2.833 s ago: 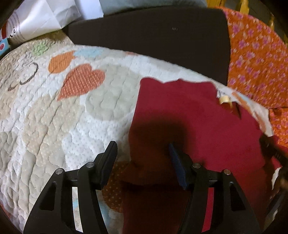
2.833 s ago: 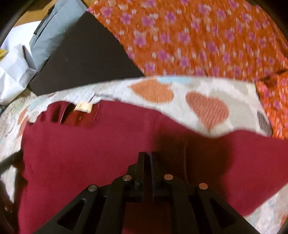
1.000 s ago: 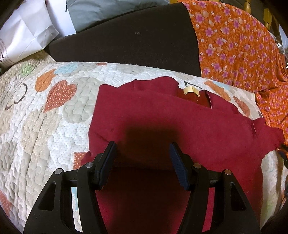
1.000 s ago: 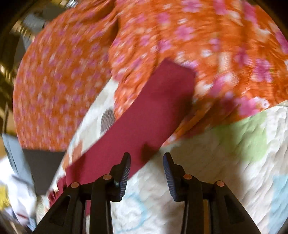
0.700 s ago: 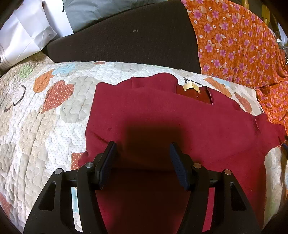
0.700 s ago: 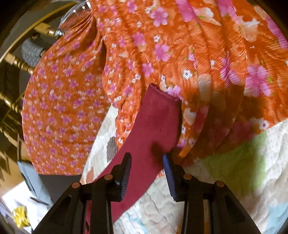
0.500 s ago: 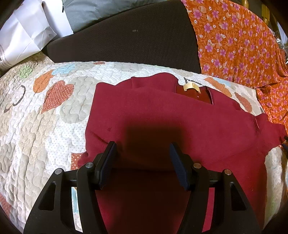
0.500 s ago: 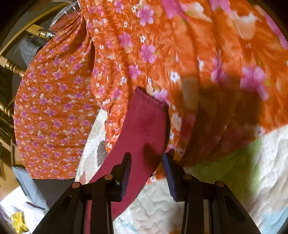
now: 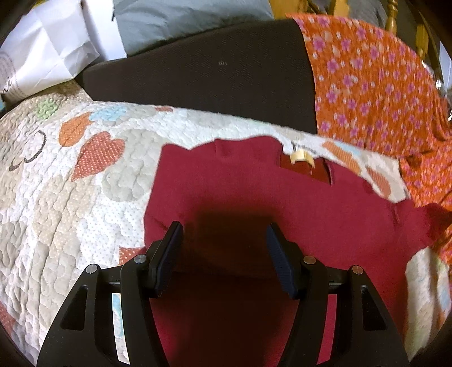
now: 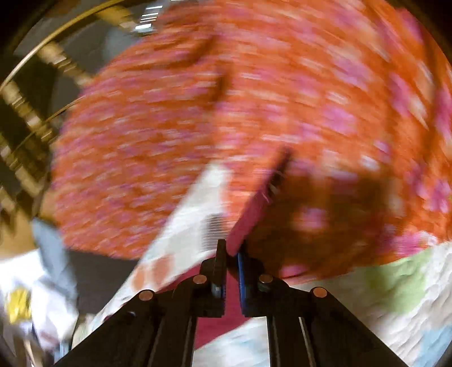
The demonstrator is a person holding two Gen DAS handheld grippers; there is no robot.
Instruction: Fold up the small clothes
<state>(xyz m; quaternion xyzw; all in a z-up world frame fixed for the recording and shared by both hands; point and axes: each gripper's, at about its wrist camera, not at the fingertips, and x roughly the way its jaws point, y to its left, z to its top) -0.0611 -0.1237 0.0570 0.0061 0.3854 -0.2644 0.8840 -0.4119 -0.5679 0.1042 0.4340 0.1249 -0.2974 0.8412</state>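
Note:
A dark red small shirt lies flat on a quilt with heart patches, its collar label toward the far edge. My left gripper hovers open just above the shirt's body, with nothing between its fingers. In the blurred right wrist view my right gripper is shut on the red sleeve, which rises edge-on from between the pads. The sleeve's lifted end shows at the right of the left wrist view.
An orange flowered cloth covers the right side and fills the right wrist view. A dark cushion lies behind the quilt, with a grey pillow and white paper bag beyond. Wooden furniture rails stand far left.
My right gripper has shut on the sleeve end that lay between its open fingers and has lifted it. The left gripper has stayed open over the shirt.

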